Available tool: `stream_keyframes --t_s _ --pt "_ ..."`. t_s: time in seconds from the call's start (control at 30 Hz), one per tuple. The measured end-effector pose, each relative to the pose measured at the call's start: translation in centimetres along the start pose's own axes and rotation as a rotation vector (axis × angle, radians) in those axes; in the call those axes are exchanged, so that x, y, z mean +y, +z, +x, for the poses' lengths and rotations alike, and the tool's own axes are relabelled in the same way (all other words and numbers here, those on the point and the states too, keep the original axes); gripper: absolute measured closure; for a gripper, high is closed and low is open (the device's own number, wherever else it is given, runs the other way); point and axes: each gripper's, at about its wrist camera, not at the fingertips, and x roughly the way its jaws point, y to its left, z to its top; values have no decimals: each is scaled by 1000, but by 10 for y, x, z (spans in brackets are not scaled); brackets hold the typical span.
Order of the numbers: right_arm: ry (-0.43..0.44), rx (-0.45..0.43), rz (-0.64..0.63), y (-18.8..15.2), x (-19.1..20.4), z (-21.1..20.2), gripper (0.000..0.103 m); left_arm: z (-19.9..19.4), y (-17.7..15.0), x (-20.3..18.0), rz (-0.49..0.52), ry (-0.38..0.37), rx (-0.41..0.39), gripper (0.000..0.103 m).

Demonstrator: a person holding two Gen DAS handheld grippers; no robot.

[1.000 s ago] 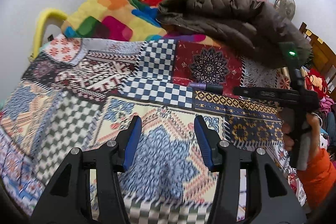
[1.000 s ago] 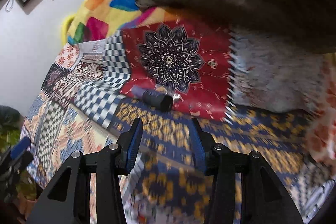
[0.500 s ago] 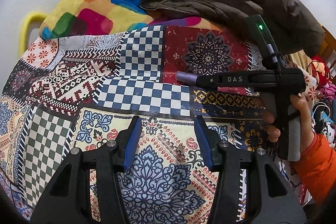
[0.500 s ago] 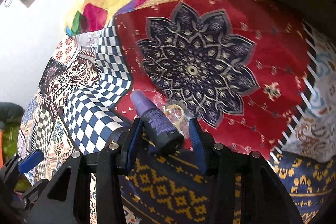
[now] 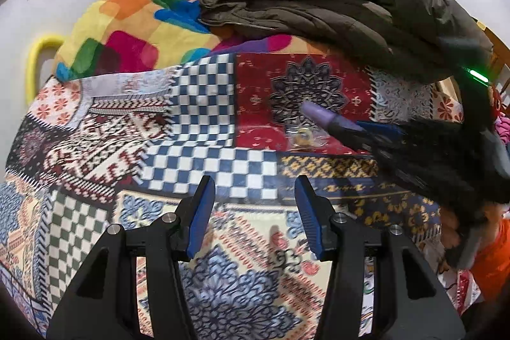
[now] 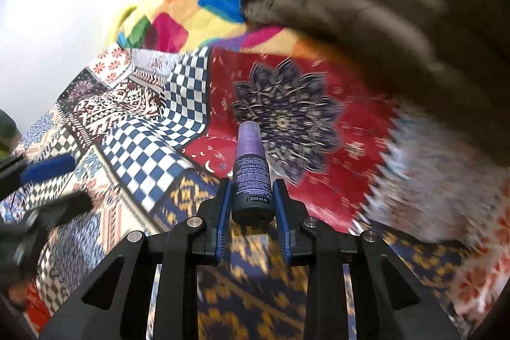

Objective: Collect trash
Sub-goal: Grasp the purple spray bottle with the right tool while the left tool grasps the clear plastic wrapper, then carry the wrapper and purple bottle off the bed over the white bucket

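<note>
Now the right tongs (image 6: pixel 251 196) have just closed, pinching the bottle (image 6: pixel 251 177) off the bed (image 5: pixel 197 161); left tongs (image 5: pixel 251 209) spread, empty; wrapper (image 5: pixel 302 138) remains.

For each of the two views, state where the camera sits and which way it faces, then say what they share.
Left wrist: sits on the left gripper, looks down across the patchwork bedspread toward the brown jacket; its own fingers stand open and empty; at right, the person's hand holds the right gripper.
Right wrist: sits on the right gripper, faces the red patch and jacket; its fingers, just closing, clamp the purple bottle.
Shared: bedspread, jacket, colourful blanket, the bottle, and each view shows the other gripper.
</note>
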Motion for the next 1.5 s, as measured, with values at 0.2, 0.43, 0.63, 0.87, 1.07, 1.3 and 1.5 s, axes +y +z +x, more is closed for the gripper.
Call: stream_keyframes --t_s 0.2,0.43,0.63,0.87,1.07,1.3,1.5 --pt "-83 -91 27 -31 -19 -44 79 38 25 -25 56 -85 101 52" --pt "-94 -128 57 -38 -35 -47 79 112 63 -51 73 -127 239 52" --pt "-62 -134 77 -44 -47 -44 79 161 70 -49 31 -104 320 52" --pt "-67 -130 82 -46 -48 -45 79 158 57 -50 24 -115 247 84" --pt "-90 -118 84 -52 -36 -61 79 101 42 -57 52 -84 195 94" --pt "-81 -134 88 -52 -3 -112 79 -4 27 -56 68 -44 98 96" --pt "-58 -158 77 -56 38 -166 79 -92 9 -41 35 -31 42 96"
